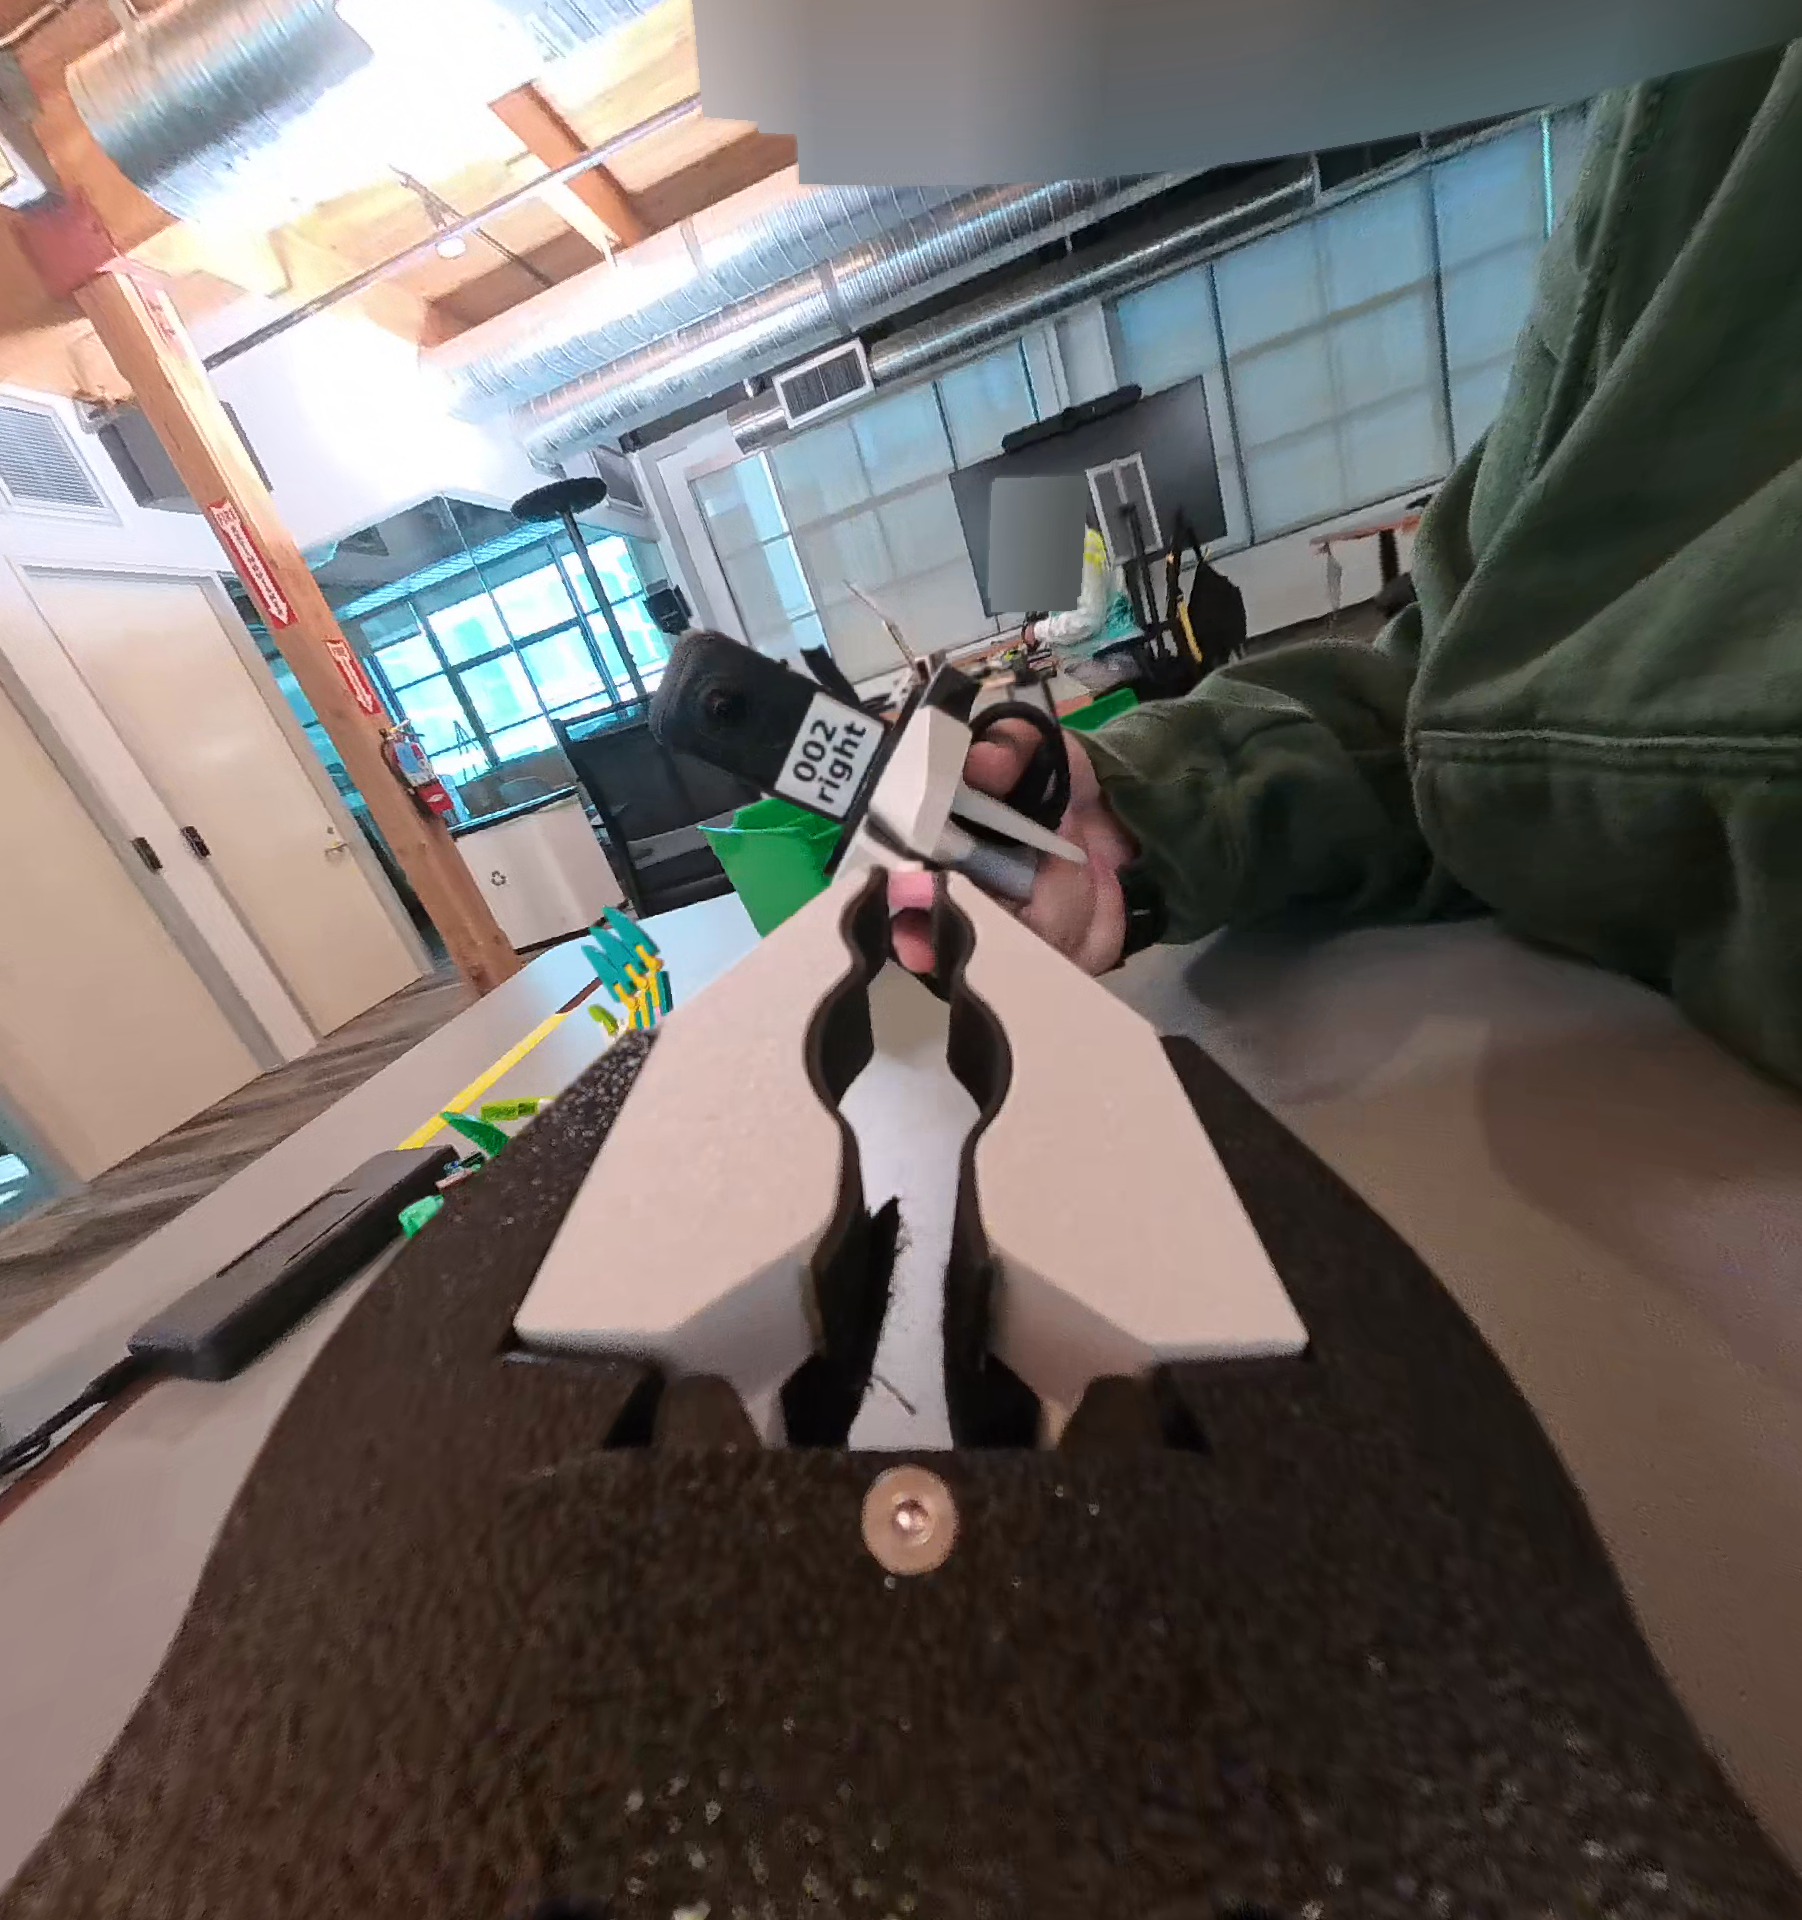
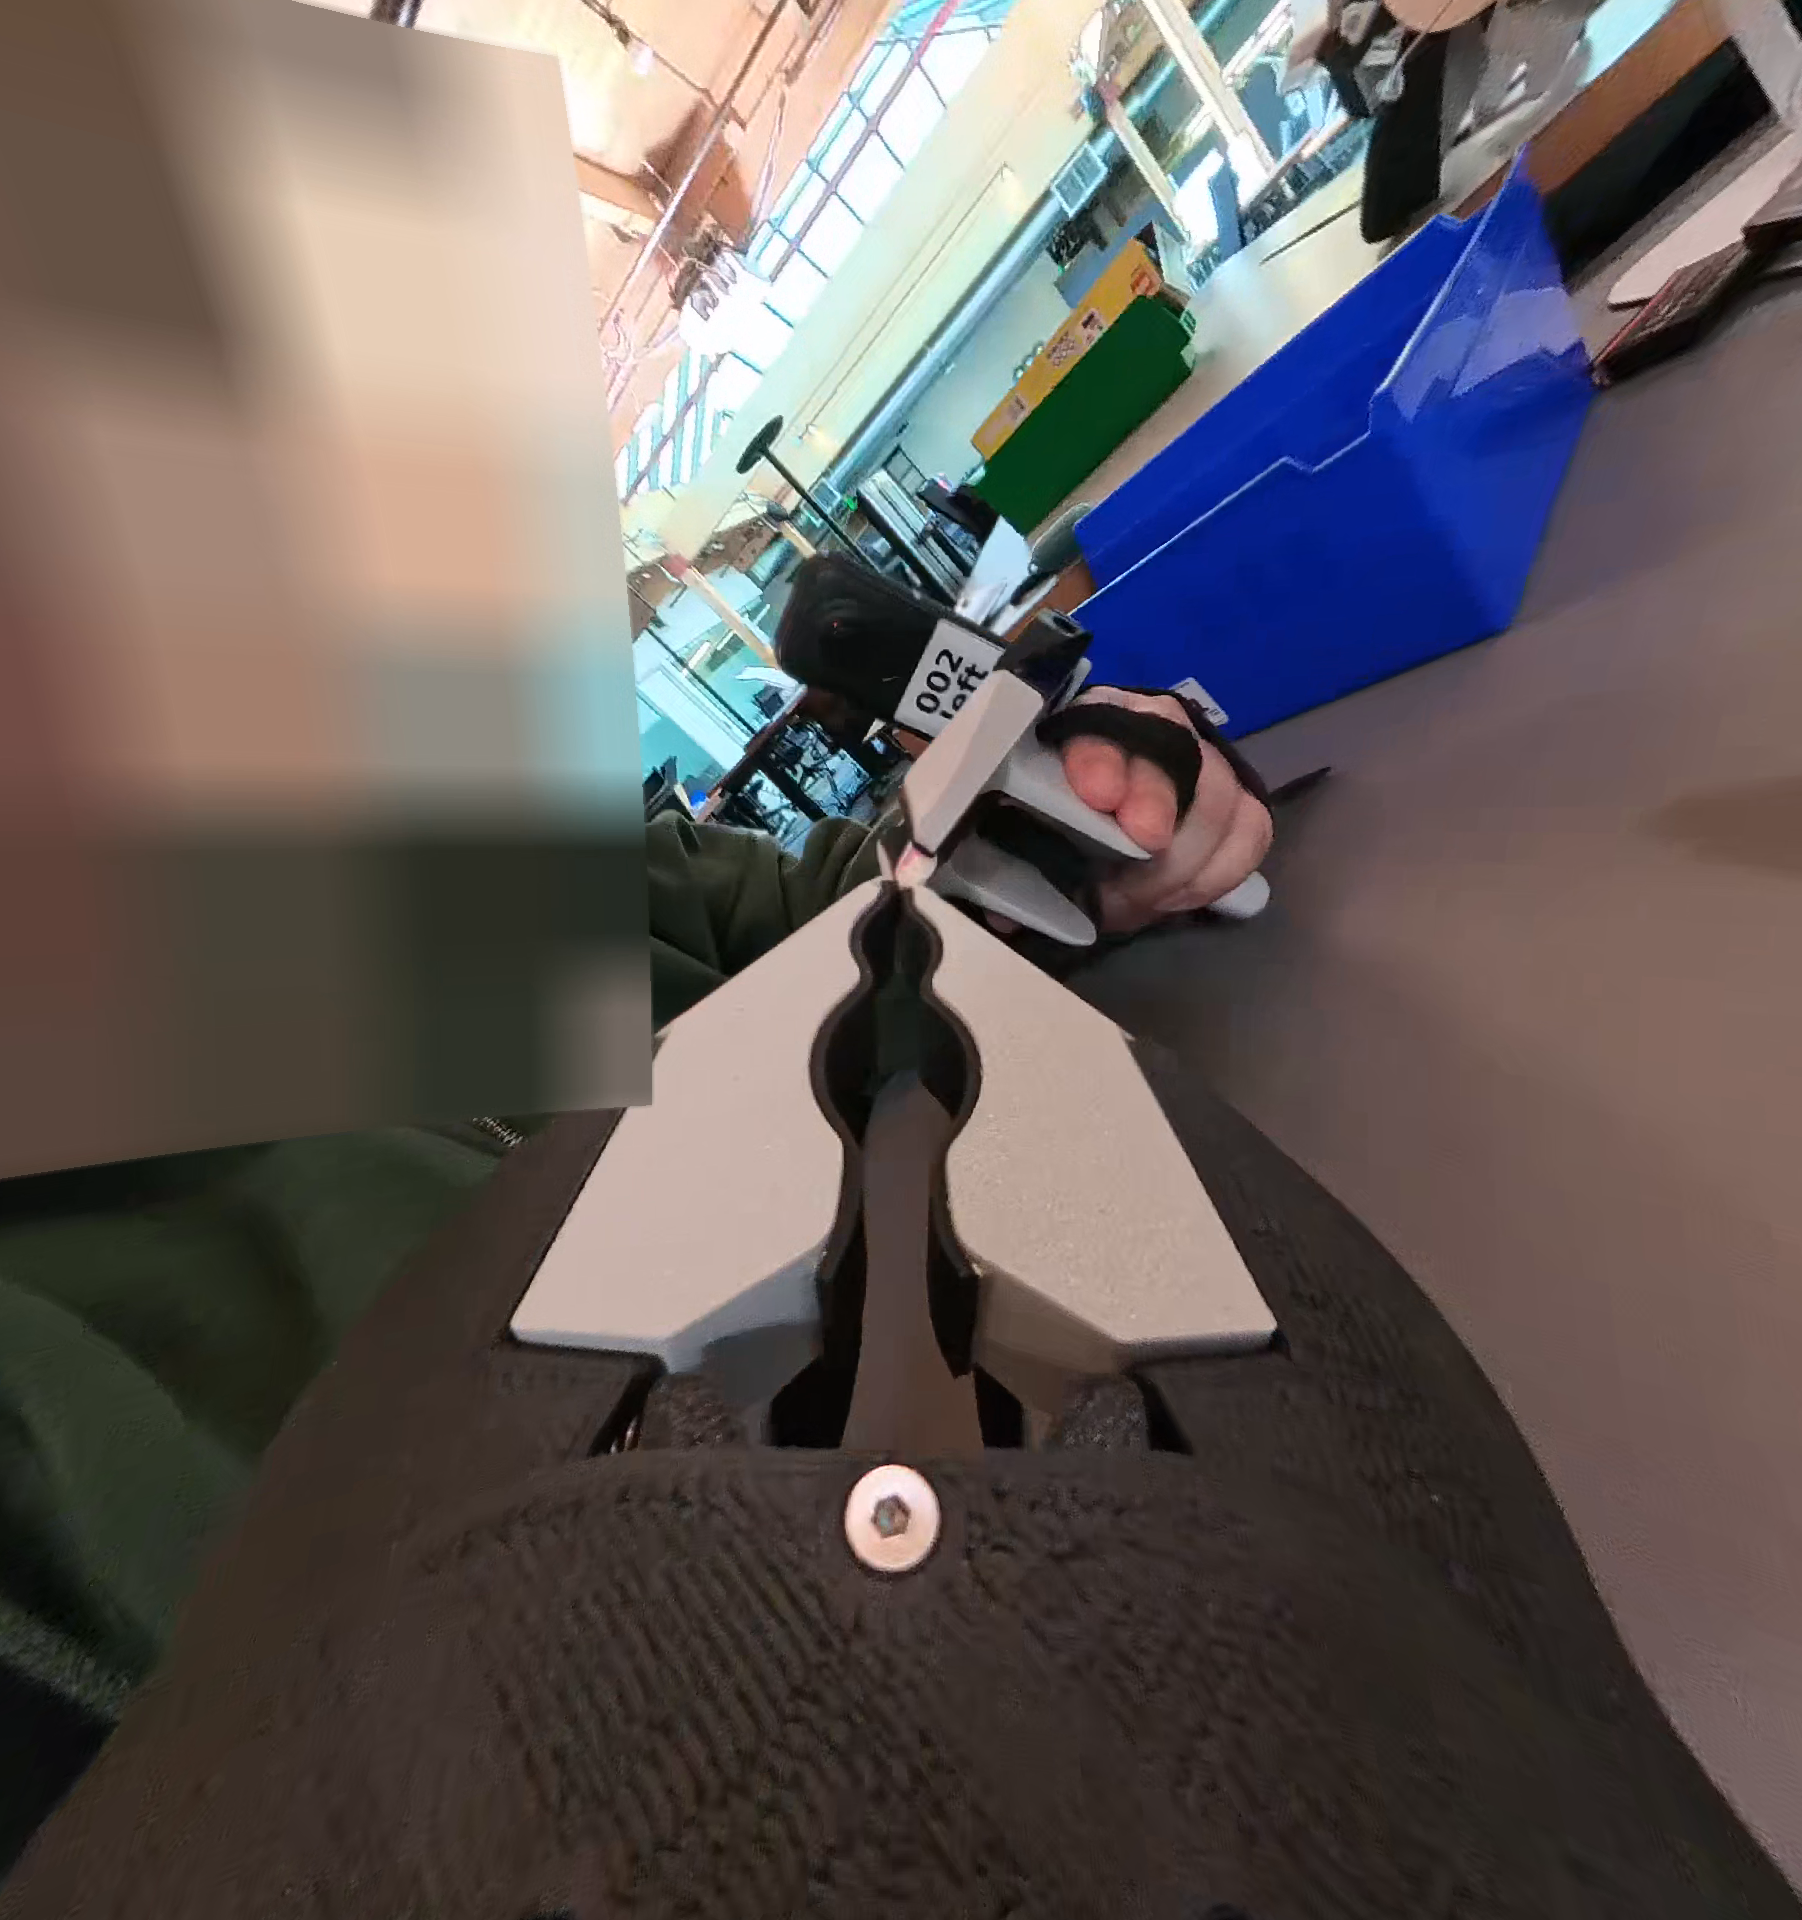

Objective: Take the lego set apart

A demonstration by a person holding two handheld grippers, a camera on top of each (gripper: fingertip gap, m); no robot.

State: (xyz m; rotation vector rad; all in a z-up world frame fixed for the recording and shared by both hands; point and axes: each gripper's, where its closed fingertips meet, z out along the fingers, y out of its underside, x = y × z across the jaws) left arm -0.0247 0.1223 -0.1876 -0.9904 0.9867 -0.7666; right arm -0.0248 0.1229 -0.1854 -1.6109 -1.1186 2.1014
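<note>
My two grippers meet tip to tip above the grey table [image 1: 1396, 1247]. A small pink lego piece [image 1: 912, 888] sits pinched between the tips of my left gripper [image 1: 907, 899], whose jaws are nearly together. The right gripper [image 1: 902, 800] faces it, held by a hand in a green sleeve. In the right wrist view my right gripper [image 2: 899, 899] has its jaws closed at the tips, against a pink sliver of the piece [image 2: 915, 860] at the tips of the left gripper [image 2: 964, 774]. More of the lego set [image 1: 629, 977], teal, yellow and green, stands on the table to the left.
Loose green lego leaves [image 1: 481, 1127] and a black flat device [image 1: 284, 1278] with a cable lie at the table's left edge by a yellow tape line [image 1: 492, 1081]. A green bin [image 1: 772, 868] stands behind. A blue bin [image 2: 1344, 520] stands at the right. Less than 4 cm separates the two grippers' tips.
</note>
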